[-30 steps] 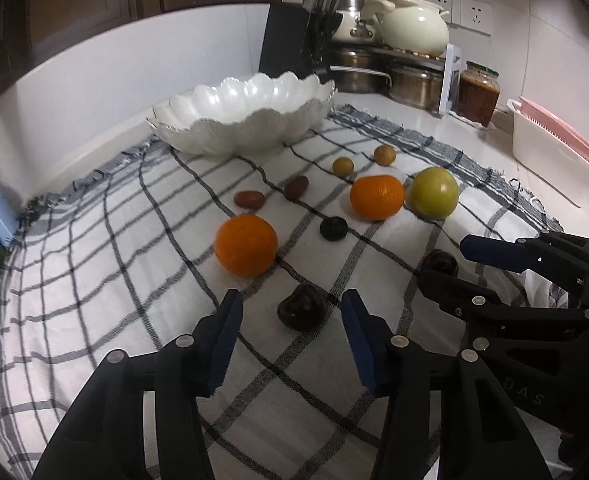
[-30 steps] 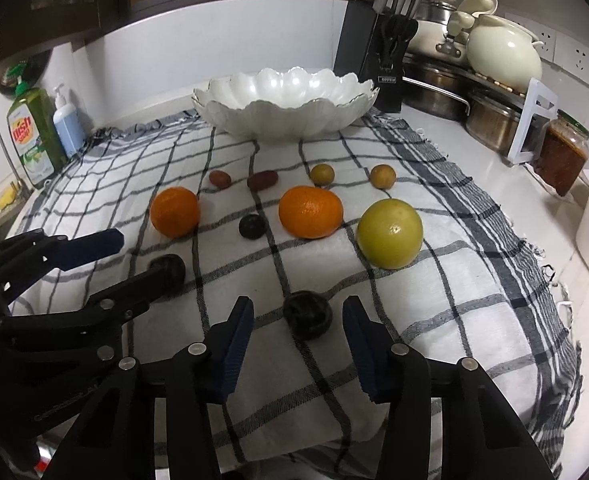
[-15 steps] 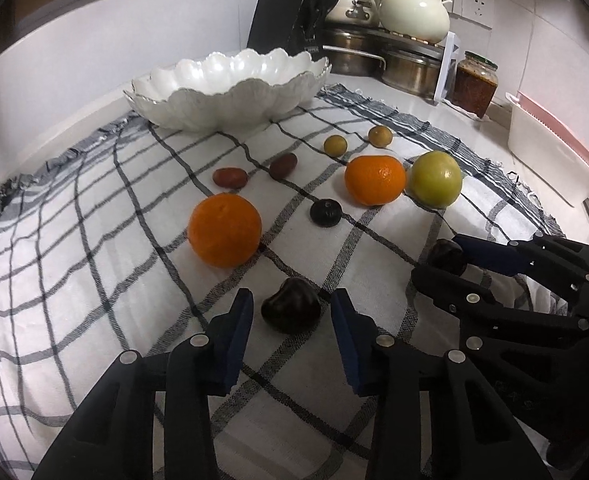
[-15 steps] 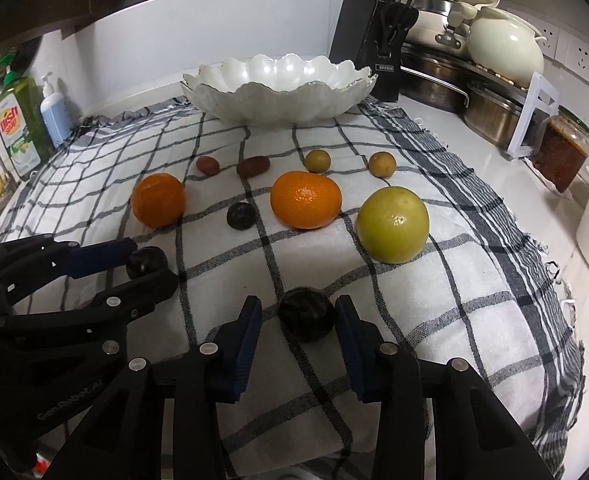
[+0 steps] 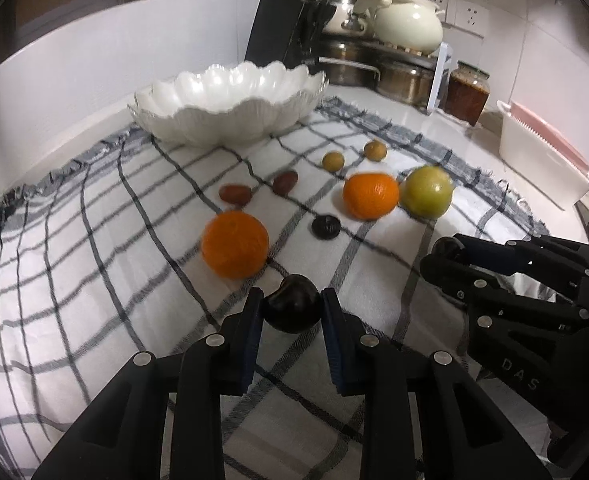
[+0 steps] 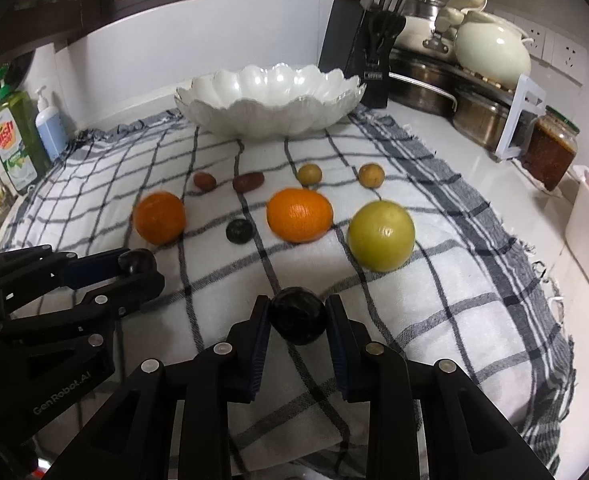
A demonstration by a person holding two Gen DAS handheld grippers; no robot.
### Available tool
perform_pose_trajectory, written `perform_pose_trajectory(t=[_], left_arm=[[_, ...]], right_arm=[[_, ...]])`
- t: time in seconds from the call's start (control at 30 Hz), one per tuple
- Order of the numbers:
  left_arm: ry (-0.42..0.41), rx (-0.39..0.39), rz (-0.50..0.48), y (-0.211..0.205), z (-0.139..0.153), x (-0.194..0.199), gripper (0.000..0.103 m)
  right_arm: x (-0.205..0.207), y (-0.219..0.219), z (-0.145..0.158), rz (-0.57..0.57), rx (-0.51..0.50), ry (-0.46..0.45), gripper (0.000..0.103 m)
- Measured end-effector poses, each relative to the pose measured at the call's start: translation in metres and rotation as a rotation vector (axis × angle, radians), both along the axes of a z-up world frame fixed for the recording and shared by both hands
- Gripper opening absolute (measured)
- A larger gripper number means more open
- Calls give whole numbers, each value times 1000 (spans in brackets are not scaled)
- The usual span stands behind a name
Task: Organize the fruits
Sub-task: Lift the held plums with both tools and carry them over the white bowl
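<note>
**Two dark plums pinched at once**

The left gripper point(image 5: 292, 312) clamped a dark plum point(image 5: 292, 309) between its blue pads, well in front of the white bowl point(image 5: 230, 108). The right gripper point(image 6: 297, 320) squeezed a second plum point(image 6: 297, 320) on the checked cloth point(image 6: 434, 300). Between them and the bowl sat two oranges point(image 6: 299, 214) and a green fruit point(image 6: 381, 235).
</note>
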State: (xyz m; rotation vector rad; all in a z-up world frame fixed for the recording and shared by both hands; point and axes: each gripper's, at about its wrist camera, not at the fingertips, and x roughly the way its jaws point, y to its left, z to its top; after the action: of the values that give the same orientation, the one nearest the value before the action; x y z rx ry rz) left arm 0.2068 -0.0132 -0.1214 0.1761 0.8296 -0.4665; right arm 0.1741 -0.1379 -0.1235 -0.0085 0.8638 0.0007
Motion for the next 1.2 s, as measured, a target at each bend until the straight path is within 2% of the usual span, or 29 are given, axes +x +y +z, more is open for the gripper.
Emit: perform_pose_trajectory(t=[0.2,0.4,0.57,0.97,1.2], left_arm=[[-37,-38,-30,7,19,1,29],[-82,-60,-16,13,35,8,29],[-102,-76,27,14,48,17,29],[-213,-85,169,-2,87,35,29],[-278,-64,225,-9,110,50,29]], right_arm=[[-4,6,17,-20,1,-45,29],[2,8,31,-31,11,-99,29],[14,5,41,-10,25,-133,29],[50,-14,81,112,48,-242,29],[77,-22,99,175,57,-296,29]])
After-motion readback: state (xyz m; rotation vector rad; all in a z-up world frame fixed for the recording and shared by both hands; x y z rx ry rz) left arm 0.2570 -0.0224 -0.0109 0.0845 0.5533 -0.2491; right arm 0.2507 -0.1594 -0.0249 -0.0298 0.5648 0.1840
